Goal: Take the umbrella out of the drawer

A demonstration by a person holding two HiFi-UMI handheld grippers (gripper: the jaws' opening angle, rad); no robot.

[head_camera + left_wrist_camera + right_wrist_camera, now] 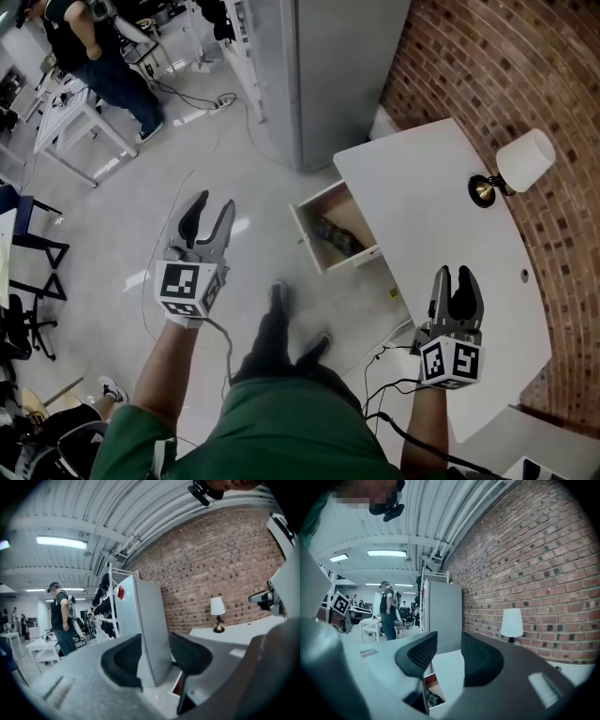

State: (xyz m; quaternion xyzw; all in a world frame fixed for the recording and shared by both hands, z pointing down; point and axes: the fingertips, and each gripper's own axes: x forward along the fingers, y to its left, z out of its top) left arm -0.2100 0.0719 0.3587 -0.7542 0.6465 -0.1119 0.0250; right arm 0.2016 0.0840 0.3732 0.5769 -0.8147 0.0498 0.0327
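Observation:
The wooden drawer [314,246] stands pulled out from the white desk [441,234]. Inside it lies a dark folded umbrella [336,236], which also shows as a dark bundle [433,699] low in the right gripper view. My left gripper [211,208] hangs over the floor to the left of the drawer, its jaws a little apart with nothing between them. My right gripper [455,277] is above the desk top to the right of the drawer, also open and empty. In the left gripper view only a corner of the drawer [177,684] peeks past the fingers [124,660].
A table lamp [516,164] stands on the desk by the brick wall [525,66]. A tall grey cabinet [337,75] rises behind the drawer. Cables [202,98] run over the floor. A person [94,47] stands by white tables [70,122] at the far left.

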